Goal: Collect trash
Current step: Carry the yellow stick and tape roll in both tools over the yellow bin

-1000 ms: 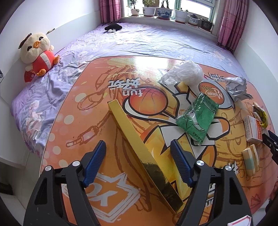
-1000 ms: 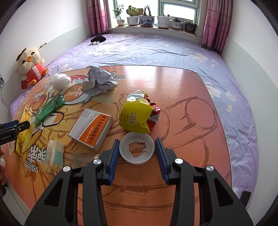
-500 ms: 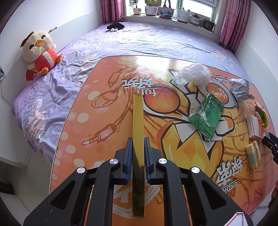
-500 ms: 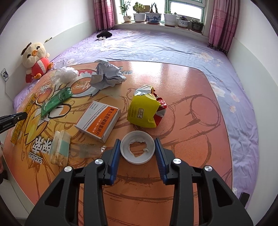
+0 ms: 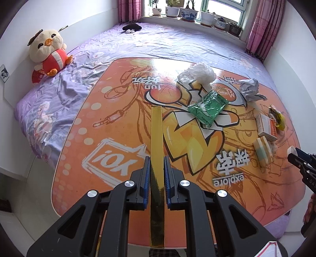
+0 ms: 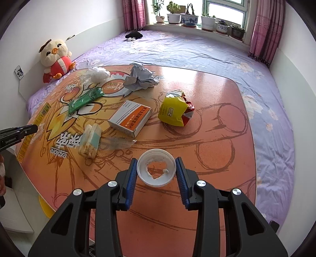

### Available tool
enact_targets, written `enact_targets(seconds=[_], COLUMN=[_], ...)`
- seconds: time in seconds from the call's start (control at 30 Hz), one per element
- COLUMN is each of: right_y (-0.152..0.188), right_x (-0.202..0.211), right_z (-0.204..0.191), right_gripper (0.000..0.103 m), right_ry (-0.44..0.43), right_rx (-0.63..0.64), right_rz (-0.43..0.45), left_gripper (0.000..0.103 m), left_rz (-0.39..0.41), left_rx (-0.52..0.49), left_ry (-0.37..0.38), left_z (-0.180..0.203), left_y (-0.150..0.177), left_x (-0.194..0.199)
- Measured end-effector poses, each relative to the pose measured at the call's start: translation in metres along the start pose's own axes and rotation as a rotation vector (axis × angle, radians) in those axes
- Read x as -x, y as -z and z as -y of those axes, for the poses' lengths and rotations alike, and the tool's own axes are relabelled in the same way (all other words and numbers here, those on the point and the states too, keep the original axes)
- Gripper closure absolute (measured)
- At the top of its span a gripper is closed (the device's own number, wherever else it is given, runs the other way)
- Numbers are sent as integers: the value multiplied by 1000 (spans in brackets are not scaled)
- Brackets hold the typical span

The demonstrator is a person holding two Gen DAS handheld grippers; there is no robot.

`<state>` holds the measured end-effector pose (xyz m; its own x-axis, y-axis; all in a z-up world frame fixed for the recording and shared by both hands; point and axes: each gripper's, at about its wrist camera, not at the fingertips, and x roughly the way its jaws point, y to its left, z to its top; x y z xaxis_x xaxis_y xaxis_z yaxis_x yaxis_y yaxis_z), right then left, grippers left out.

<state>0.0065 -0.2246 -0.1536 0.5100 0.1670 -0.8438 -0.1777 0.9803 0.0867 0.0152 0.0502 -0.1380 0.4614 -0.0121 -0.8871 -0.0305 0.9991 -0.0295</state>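
The left claw (image 5: pixel 156 174) is clenched on a long, flat gold cardboard box (image 5: pixel 156 150), its blue pads pressing both narrow sides; the box runs straight out along the claw's line, one end reaching forward over the bench and the other hanging back past the near edge. The right claw (image 6: pixel 156 172) grasps a round white plastic lid (image 6: pixel 156 170) with a torn foil liner, both pads touching its rim, and the lid looks clear of the surface.

Under both lies the orange printed bench (image 6: pixel 217 138) with cartoon graphics. Just beyond the lid, to the left, rest a pale stack of wrapped wafers (image 6: pixel 90 141) and a clear plastic scrap (image 6: pixel 118 143) beside it. Farther on sits a white and orange medicine carton (image 6: pixel 131 117), with a crumpled yellow and red snack bag (image 6: pixel 174 111) near its right. Behind these are a green plastic packet (image 6: pixel 86 99), a wad of clear plastic film (image 6: pixel 96 75) and a ball of crumpled grey paper (image 6: pixel 141 78).

The bench stands on a bed with a purple floral sheet (image 6: pixel 197 51). A plush chick in a red shirt (image 6: pixel 56 59) leans at the wall on the left, and potted plants (image 6: pixel 189 18) line the window sill between pink curtains (image 6: pixel 263 29).
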Motion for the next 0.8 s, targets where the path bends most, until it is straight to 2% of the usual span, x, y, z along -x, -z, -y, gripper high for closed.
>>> enact_targets(seconds=[0.23, 0.43, 0.6, 0.8], right_y=[-7, -17, -26, -36], right_x=[28, 37, 42, 44], right_z=[-5, -25, -56, -107], right_gripper=[63, 63, 63, 63], right_ry=[-82, -167, -228, -303], right_rx=[77, 165, 240, 321], right_rz=[56, 94, 106, 110], left_gripper=[89, 89, 89, 89], left_rz=[40, 79, 97, 100], left_rx=[22, 48, 103, 161], left_ry=[-4, -32, -58, -90], left_z=[15, 12, -9, -52], left_y=[23, 38, 49, 64], left_x=[42, 64, 78, 88])
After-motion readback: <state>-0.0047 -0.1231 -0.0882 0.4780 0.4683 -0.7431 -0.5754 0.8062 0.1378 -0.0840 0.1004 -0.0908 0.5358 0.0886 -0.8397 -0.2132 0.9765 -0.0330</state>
